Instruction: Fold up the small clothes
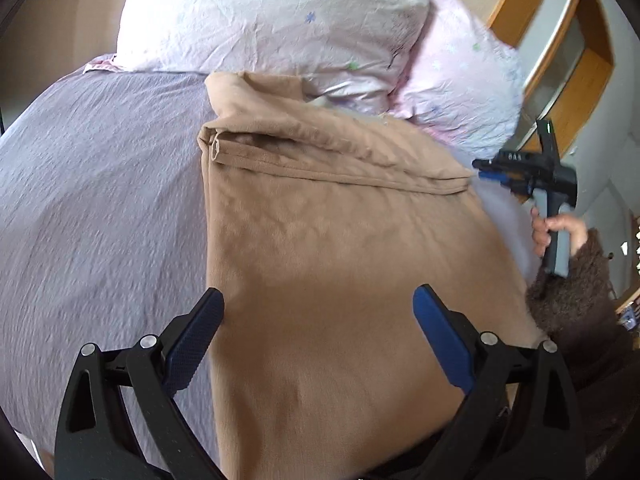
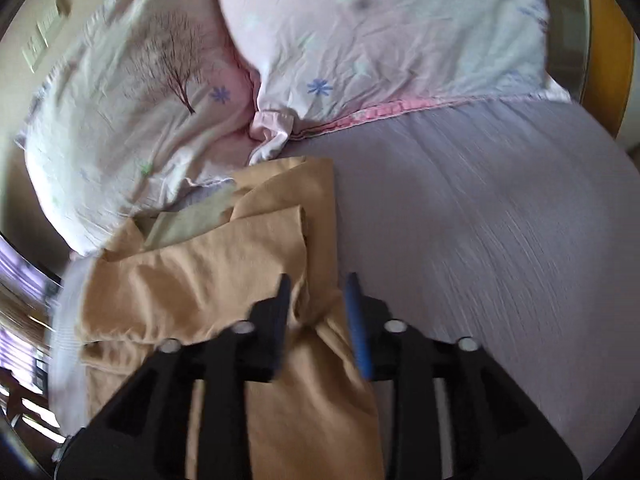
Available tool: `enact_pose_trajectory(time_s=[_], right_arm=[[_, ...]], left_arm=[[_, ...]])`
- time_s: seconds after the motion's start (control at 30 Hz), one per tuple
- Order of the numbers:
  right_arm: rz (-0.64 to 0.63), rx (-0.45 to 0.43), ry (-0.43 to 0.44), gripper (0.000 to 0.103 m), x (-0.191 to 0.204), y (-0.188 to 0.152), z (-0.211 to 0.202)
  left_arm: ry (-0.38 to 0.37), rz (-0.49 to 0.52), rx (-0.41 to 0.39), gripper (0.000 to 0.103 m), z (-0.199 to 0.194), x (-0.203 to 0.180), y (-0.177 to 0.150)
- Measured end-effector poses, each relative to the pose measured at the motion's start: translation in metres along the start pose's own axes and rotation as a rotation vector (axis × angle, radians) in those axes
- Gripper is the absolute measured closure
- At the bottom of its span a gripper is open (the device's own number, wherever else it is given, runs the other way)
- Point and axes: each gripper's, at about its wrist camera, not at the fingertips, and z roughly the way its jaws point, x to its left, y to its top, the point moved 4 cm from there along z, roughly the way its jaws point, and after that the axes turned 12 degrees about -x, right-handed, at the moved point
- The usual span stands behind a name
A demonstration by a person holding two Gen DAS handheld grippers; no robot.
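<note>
A tan garment (image 1: 320, 248) lies spread on the lilac bed sheet (image 1: 100, 208), its far end folded back over itself in a thick flap (image 1: 320, 152). My left gripper (image 1: 318, 300) is open, hovering over the garment's near part with nothing between the fingers. My right gripper (image 1: 486, 170) shows at the garment's far right corner, held by a hand (image 1: 560, 228). In the right wrist view the right gripper (image 2: 318, 284) is open, its fingers straddling a bunched ridge of the tan garment (image 2: 224, 280) without pinching it.
Two floral pillows (image 1: 280, 20) lie at the head of the bed, touching the garment's far edge; they also show in the right wrist view (image 2: 360, 32). A wooden bed frame (image 1: 560, 52) stands at the right. The lilac sheet (image 2: 500, 240) extends right.
</note>
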Motion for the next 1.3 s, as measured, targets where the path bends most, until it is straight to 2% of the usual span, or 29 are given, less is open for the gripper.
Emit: enact_pose_trajectory(time_s=[0.03, 0.1, 0.17, 0.23, 0.3, 0.43, 0.53, 0.63, 0.67, 0.73, 0.77, 0.8, 0.83, 0.87, 0.9, 0.93, 1.0, 1.07, 1.13, 1.2, 1.3], right_arm=[[0.019, -0.016, 0.036, 0.041, -0.009, -0.004, -0.014], [0.039, -0.037, 0.174, 0.037, -0.024, -0.021, -0.053], [0.032, -0.018, 0.287, 0.033, -0.028, -0.044, -0.085], [0.034, 0.028, 0.395, 0.030, -0.036, -0.075, -0.117], [0.034, 0.084, 0.452, 0.030, -0.050, -0.111, -0.147], [0.077, 0.221, 0.435, 0.030, -0.084, -0.175, -0.175], [0.115, 0.261, 0.416, 0.030, -0.098, -0.194, -0.169], [0.138, 0.289, 0.449, 0.030, -0.100, -0.205, -0.150], [0.143, 0.311, 0.458, 0.030, -0.099, -0.209, -0.141], [0.146, 0.332, 0.483, 0.031, -0.094, -0.215, -0.131], [0.148, 0.340, 0.499, 0.035, -0.093, -0.218, -0.128], [0.150, 0.345, 0.525, 0.056, -0.090, -0.220, -0.128], [0.148, 0.347, 0.551, 0.090, -0.087, -0.222, -0.127], [0.139, 0.349, 0.590, 0.096, -0.083, -0.224, -0.129], [0.117, 0.344, 0.616, 0.097, -0.079, -0.226, -0.134], [0.093, 0.336, 0.640, 0.097, -0.074, -0.225, -0.140], [0.054, 0.298, 0.679, 0.097, -0.065, -0.214, -0.157], [0.036, 0.229, 0.717, 0.097, -0.057, -0.190, -0.170], [0.022, 0.163, 0.750, 0.097, -0.048, -0.167, -0.177], [-0.005, 0.074, 0.783, 0.097, -0.030, -0.130, -0.179], [0.002, -0.035, 0.786, 0.097, -0.005, -0.069, -0.160]], left_arm=[[-0.015, 0.000, -0.010, 0.006, -0.007, 0.002, 0.001], [-0.062, -0.011, -0.028, 0.006, -0.033, 0.007, -0.006], [-0.113, -0.041, -0.037, 0.006, -0.055, 0.015, -0.016], [-0.150, -0.073, -0.037, 0.006, -0.071, 0.021, -0.027], [-0.195, -0.124, -0.031, 0.006, -0.088, 0.029, -0.046], [-0.229, -0.214, 0.008, 0.006, -0.095, 0.039, -0.075], [-0.195, -0.240, 0.058, 0.006, -0.083, 0.045, -0.090], [-0.195, -0.248, 0.076, 0.007, -0.071, 0.043, -0.096], [-0.202, -0.252, 0.075, 0.009, -0.066, 0.041, -0.097], [-0.205, -0.277, 0.088, 0.020, -0.056, 0.041, -0.097], [-0.209, -0.298, 0.101, 0.026, -0.050, 0.042, -0.098], [-0.211, -0.317, 0.113, 0.039, -0.046, 0.044, -0.101], [-0.214, -0.331, 0.123, 0.048, -0.043, 0.045, -0.102], [-0.233, -0.360, 0.143, 0.072, -0.038, 0.045, -0.103], [-0.257, -0.389, 0.148, 0.091, -0.037, 0.046, -0.104], [-0.284, -0.416, 0.146, 0.095, -0.039, 0.046, -0.103], [-0.316, -0.444, 0.129, 0.097, -0.048, 0.046, -0.094], [-0.338, -0.430, 0.093, 0.097, -0.060, 0.041, -0.076], [-0.354, -0.384, 0.020, 0.097, -0.073, 0.035, -0.042], [-0.344, -0.332, -0.037, 0.097, -0.077, 0.034, -0.007], [-0.311, -0.298, -0.104, 0.097, -0.060, 0.040, 0.054]])
